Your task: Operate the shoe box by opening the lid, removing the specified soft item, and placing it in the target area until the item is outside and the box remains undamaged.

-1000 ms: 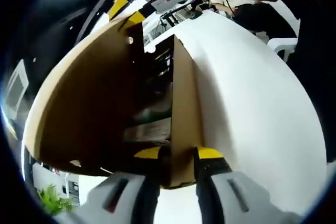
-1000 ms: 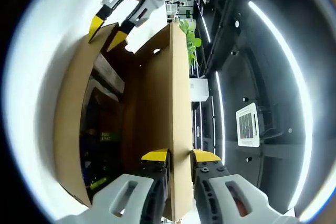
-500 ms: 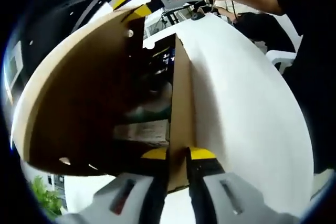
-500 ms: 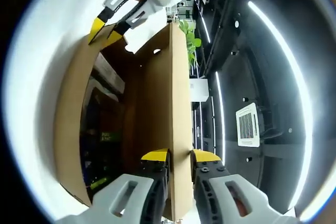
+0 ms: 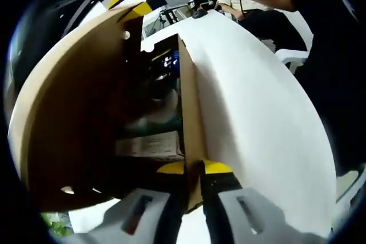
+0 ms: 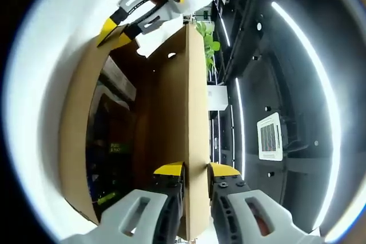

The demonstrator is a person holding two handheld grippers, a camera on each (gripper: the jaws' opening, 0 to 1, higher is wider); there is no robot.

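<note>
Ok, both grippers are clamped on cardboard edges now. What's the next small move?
Probably swing the lid a little wider. The left gripper and right gripper each pinch a cardboard edge, and the box interior, with something pale inside, is only partly exposed.

Right gripper clamping the lid of the shoe box.
Yellow-tipped jaws are pinching the brown lid's edge; the left gripper is gripping the box's far corner, apparently closed; dark contents inside are sitting indistinct.
</note>
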